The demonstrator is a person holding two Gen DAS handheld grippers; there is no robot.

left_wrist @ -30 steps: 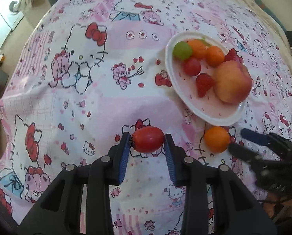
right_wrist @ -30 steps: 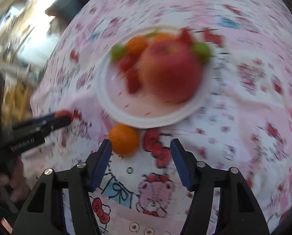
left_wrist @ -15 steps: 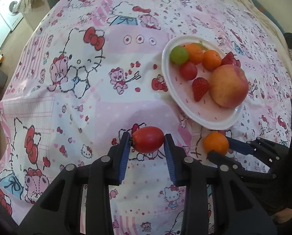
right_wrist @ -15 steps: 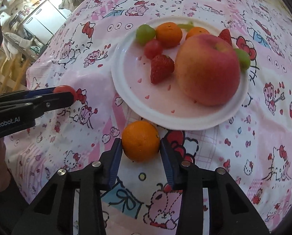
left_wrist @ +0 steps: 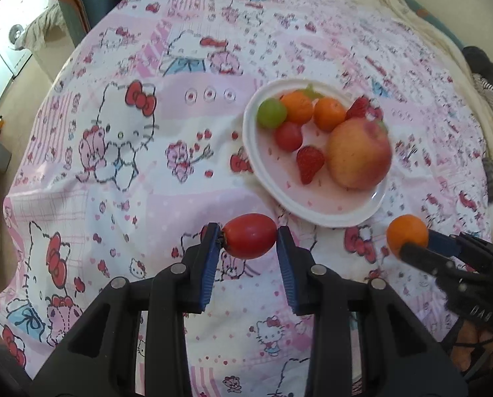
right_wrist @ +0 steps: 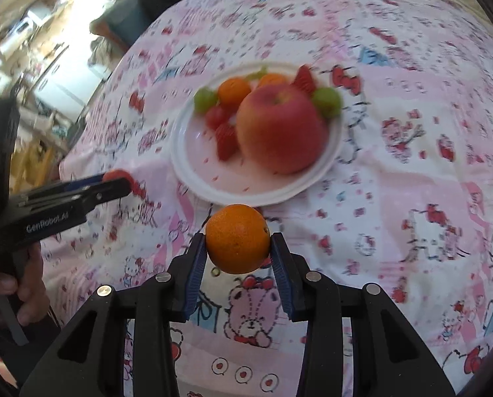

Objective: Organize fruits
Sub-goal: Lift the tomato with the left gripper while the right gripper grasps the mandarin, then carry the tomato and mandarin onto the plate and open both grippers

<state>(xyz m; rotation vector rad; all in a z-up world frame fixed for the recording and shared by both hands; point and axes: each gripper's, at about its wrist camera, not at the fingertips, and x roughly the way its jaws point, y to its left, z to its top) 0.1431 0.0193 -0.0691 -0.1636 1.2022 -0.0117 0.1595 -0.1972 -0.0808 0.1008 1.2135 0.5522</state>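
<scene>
Tomato (left_wrist: 249, 241) between left jaws, orange (right_wrist: 238, 239) between right jaws

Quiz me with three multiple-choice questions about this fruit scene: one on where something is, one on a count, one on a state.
1. Where is the big red-yellow apple?
A on the white round plate
B on the patterned cloth
C in a claw

2. How many strawberries show on the plate?
A none
B two
C five

3. What is the left claw doing?
A hanging open
B gripping the red oval tomato
C gripping a grape

A: the apple sits on the plate.
B: one beside the apple, one behind.
B: the tomato is between its fingers.
</scene>
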